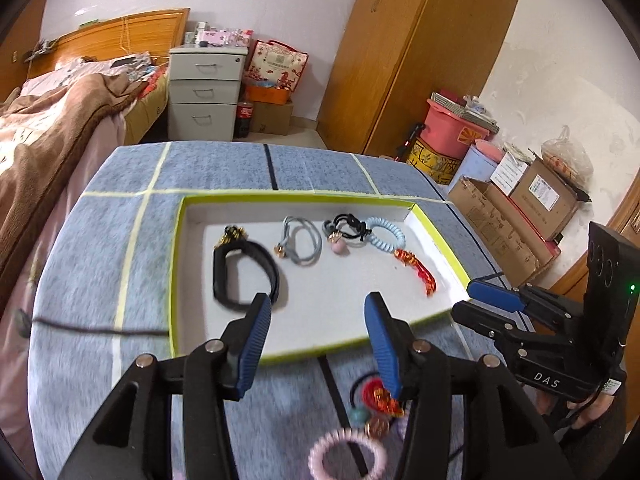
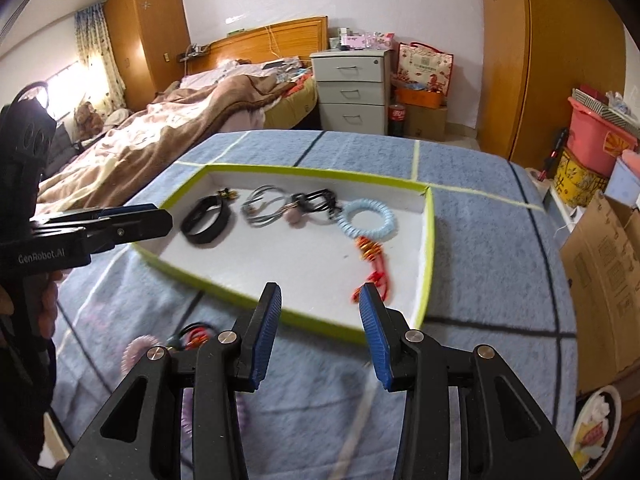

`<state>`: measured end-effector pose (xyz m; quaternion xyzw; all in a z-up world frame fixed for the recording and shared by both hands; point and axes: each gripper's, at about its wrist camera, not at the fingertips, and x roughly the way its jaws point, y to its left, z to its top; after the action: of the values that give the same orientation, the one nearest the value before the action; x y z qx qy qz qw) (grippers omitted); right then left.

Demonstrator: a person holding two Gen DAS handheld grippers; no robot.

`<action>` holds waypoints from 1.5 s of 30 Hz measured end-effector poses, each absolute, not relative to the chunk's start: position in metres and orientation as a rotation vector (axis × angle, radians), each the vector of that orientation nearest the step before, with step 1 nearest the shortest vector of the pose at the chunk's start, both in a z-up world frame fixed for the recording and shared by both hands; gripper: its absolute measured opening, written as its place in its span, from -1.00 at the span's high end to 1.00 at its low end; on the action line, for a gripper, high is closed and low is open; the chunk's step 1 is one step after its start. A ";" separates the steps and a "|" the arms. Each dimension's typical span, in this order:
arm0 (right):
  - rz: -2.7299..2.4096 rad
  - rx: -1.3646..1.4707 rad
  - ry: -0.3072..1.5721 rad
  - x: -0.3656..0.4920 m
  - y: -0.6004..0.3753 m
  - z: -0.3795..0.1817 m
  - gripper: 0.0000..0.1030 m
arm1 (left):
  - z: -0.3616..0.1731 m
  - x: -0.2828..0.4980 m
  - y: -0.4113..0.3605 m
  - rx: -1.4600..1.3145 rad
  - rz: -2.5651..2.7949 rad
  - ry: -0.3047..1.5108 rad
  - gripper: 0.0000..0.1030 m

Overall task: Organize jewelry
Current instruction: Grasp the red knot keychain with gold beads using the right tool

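Observation:
A white tray with a lime-green rim (image 1: 176, 240) (image 2: 430, 248) lies on the blue cloth. In it are a black bracelet (image 1: 240, 272) (image 2: 206, 222), a grey hair tie (image 1: 302, 240) (image 2: 262, 210), a black hair tie with a pink bead (image 1: 344, 232) (image 2: 312, 204), a light blue coil tie (image 1: 386, 234) (image 2: 366, 220) and a red tassel charm (image 1: 420, 272) (image 2: 376, 264). My left gripper (image 1: 318, 308) is open over the tray's near edge. My right gripper (image 2: 320, 300) is open over the tray's near right corner. A pink coil tie (image 1: 346, 454) (image 2: 138, 350) and a red beaded tie (image 1: 374, 396) (image 2: 194, 336) lie outside the tray.
The blue cloth with yellow lines (image 1: 120, 220) (image 2: 480, 208) covers the table. A bed (image 1: 60, 120) stands to the left, grey drawers (image 1: 204, 96) behind, cardboard boxes (image 1: 520, 208) to the right. A purple coil (image 2: 188, 408) lies near my right gripper's base.

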<state>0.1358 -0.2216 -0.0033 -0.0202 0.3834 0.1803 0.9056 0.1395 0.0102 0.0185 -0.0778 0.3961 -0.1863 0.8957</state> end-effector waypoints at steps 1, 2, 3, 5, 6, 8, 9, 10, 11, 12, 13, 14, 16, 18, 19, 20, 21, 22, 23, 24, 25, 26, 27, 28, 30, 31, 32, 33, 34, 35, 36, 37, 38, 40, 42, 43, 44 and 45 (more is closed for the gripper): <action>0.380 -0.041 0.791 0.132 -0.219 -0.004 0.19 | 0.017 0.134 0.013 -0.175 -0.385 0.817 0.01; 0.398 -0.039 0.794 0.128 -0.216 -0.004 0.19 | 0.016 0.130 0.014 -0.183 -0.383 0.815 0.01; 0.415 -0.040 0.799 0.125 -0.214 -0.006 0.19 | 0.014 0.126 0.017 -0.189 -0.378 0.815 0.01; 0.439 -0.050 0.810 0.119 -0.206 -0.008 0.19 | 0.011 0.118 0.021 -0.190 -0.360 0.818 0.01; 0.451 -0.058 0.811 0.116 -0.202 -0.010 0.19 | 0.009 0.113 0.023 -0.185 -0.351 0.817 0.01; 0.479 -0.068 0.816 0.111 -0.194 -0.013 0.19 | 0.007 0.104 0.029 -0.194 -0.345 0.815 0.01; 0.492 -0.068 0.819 0.109 -0.190 -0.014 0.19 | 0.005 0.100 0.032 -0.205 -0.344 0.818 0.01; 0.501 -0.065 0.819 0.107 -0.187 -0.016 0.19 | 0.003 0.097 0.035 -0.215 -0.341 0.819 0.01; 0.508 -0.059 0.822 0.107 -0.184 -0.017 0.19 | 0.002 0.094 0.036 -0.221 -0.335 0.818 0.01; 0.516 -0.054 0.831 0.107 -0.181 -0.019 0.19 | 0.001 0.091 0.039 -0.223 -0.329 0.820 0.00; 0.523 -0.049 0.838 0.108 -0.179 -0.021 0.19 | -0.001 0.089 0.042 -0.226 -0.324 0.823 0.00; 0.529 -0.047 0.848 0.107 -0.176 -0.023 0.19 | -0.002 0.088 0.044 -0.231 -0.321 0.823 0.00; 0.535 -0.059 0.848 0.105 -0.170 -0.025 0.19 | -0.005 0.084 0.049 -0.238 -0.323 0.828 0.00; 0.541 -0.071 0.854 0.104 -0.164 -0.027 0.19 | -0.007 0.082 0.053 -0.238 -0.318 0.830 0.00; 0.541 -0.074 0.857 0.103 -0.162 -0.029 0.19 | -0.008 0.081 0.054 -0.240 -0.318 0.830 0.00; 0.539 -0.077 0.863 0.104 -0.160 -0.030 0.19 | -0.008 0.080 0.055 -0.246 -0.318 0.830 0.00; 0.535 -0.078 0.865 0.105 -0.158 -0.031 0.19 | -0.008 0.079 0.057 -0.252 -0.320 0.828 0.00; 0.535 -0.078 0.868 0.106 -0.157 -0.032 0.19 | -0.009 0.078 0.058 -0.255 -0.320 0.828 0.00; 0.538 -0.078 0.875 0.106 -0.156 -0.033 0.19 | -0.009 0.078 0.058 -0.254 -0.318 0.831 0.00; 0.539 -0.083 0.880 0.107 -0.154 -0.035 0.19 | -0.010 0.078 0.058 -0.250 -0.318 0.831 0.00; 0.541 -0.089 0.883 0.108 -0.152 -0.036 0.20 | -0.010 0.078 0.058 -0.249 -0.319 0.831 0.00; 0.541 -0.099 0.889 0.108 -0.150 -0.037 0.24 | -0.010 0.078 0.059 -0.251 -0.320 0.833 0.00; 0.540 -0.105 0.894 0.109 -0.148 -0.038 0.39 | -0.011 0.078 0.060 -0.252 -0.322 0.833 0.00; 0.540 -0.107 0.897 0.109 -0.148 -0.039 0.47 | -0.011 0.078 0.060 -0.254 -0.324 0.833 0.00; 0.538 -0.112 0.909 0.111 -0.146 -0.041 0.47 | -0.012 0.078 0.061 -0.260 -0.323 0.836 0.00; 0.534 -0.116 0.912 0.112 -0.145 -0.042 0.47 | -0.013 0.077 0.062 -0.260 -0.326 0.836 0.00; 0.531 -0.119 0.918 0.113 -0.145 -0.043 0.47 | -0.013 0.077 0.062 -0.261 -0.327 0.836 0.00; 0.528 -0.117 0.924 0.114 -0.145 -0.044 0.47 | -0.014 0.077 0.062 -0.261 -0.327 0.839 0.00; 0.530 -0.115 0.932 0.115 -0.146 -0.045 0.47 | -0.014 0.077 0.061 -0.260 -0.330 0.841 0.00; 0.535 -0.116 0.940 0.117 -0.146 -0.046 0.47 | -0.015 0.077 0.061 -0.258 -0.334 0.842 0.00; 0.534 -0.117 0.945 0.118 -0.146 -0.046 0.47 | -0.016 0.077 0.059 -0.257 -0.335 0.845 0.00; 0.529 -0.116 0.948 0.119 -0.146 -0.047 0.47 | -0.016 0.077 0.058 -0.255 -0.340 0.848 0.00; 0.530 -0.120 0.947 0.120 -0.146 -0.047 0.47 | -0.017 0.078 0.056 -0.252 -0.344 0.852 0.00; 0.527 -0.129 0.942 0.118 -0.145 -0.047 0.47 | -0.018 0.078 0.054 -0.250 -0.346 0.859 0.00; 0.522 -0.139 0.937 0.117 -0.144 -0.047 0.47 | -0.019 0.078 0.052 -0.249 -0.347 0.863 0.00; 0.520 -0.137 0.936 0.117 -0.145 -0.047 0.52 | -0.019 0.078 0.051 -0.247 -0.349 0.864 0.00; 0.514 -0.139 0.934 0.116 -0.145 -0.047 0.56 | -0.019 0.078 0.051 -0.247 -0.351 0.866 0.00; 0.513 -0.136 0.932 0.116 -0.146 -0.046 0.61 | -0.020 0.078 0.050 -0.245 -0.351 0.869 0.00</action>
<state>0.1158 -0.1458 -0.0463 -0.0649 0.4441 0.2444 0.8596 0.0784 0.0500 -0.0197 -0.1177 0.4177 -0.1685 0.8850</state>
